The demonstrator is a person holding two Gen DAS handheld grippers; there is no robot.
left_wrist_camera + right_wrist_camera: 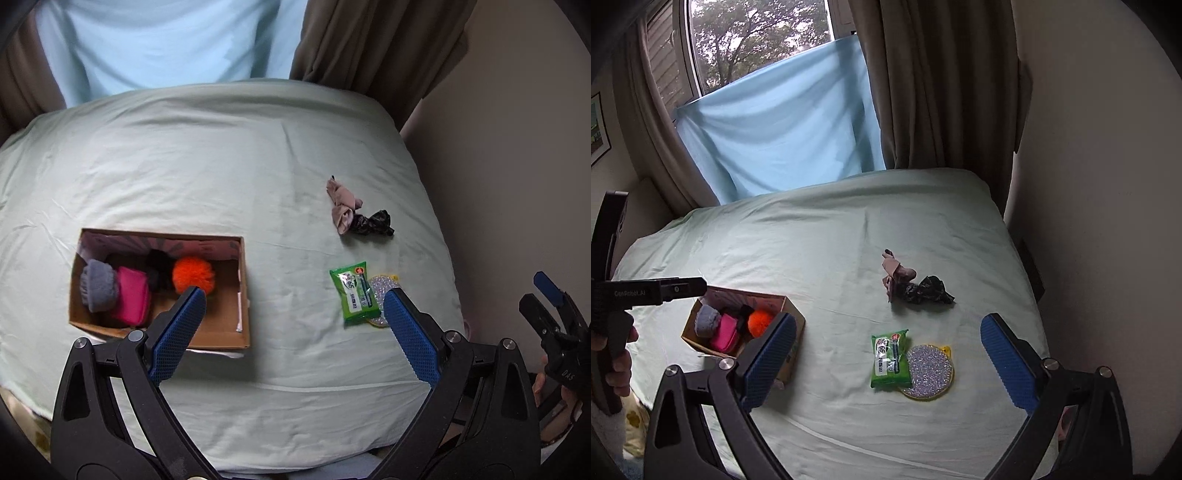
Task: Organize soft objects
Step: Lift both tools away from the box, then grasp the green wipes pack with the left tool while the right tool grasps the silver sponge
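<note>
Both your grippers are empty rn, jaws spread wide. The left gripper (293, 295) and right gripper (888, 332) hang above the bed (812, 240), nothing between the pads.

What's left out on the sheet: a pink cloth (892, 277) touching a crumpled black cloth (929, 290), and closer to you a green wipes pack (889, 363) lying partly on top of a round sparkly scrubber (932, 371) w/ yellow trim.

Handling, imo: the cloths look super light and floppy, so they'll bunch up. Pinch the thickest fold in the middle and expect ends to dangle. They might come up together since they touch. The wipes pack is squishy but the film is prob slick, so take it across the short width near the middle, not by a corner. The scrubber looks thin and flat against soft bedding, so press in a bit and catch the rim.

From the right wrist cam, pack + scrubber sit dead between the fingers, just ahead at 12. The cloths are farther out, 12 to 1 o'clock. The cardboard box (796, 314) is at 9-10 o'clock, behind the left finger, already holding a grey sock (707, 319), a pink item (724, 334) and an orange pompom (759, 321). Room left on the box's right side.
</note>
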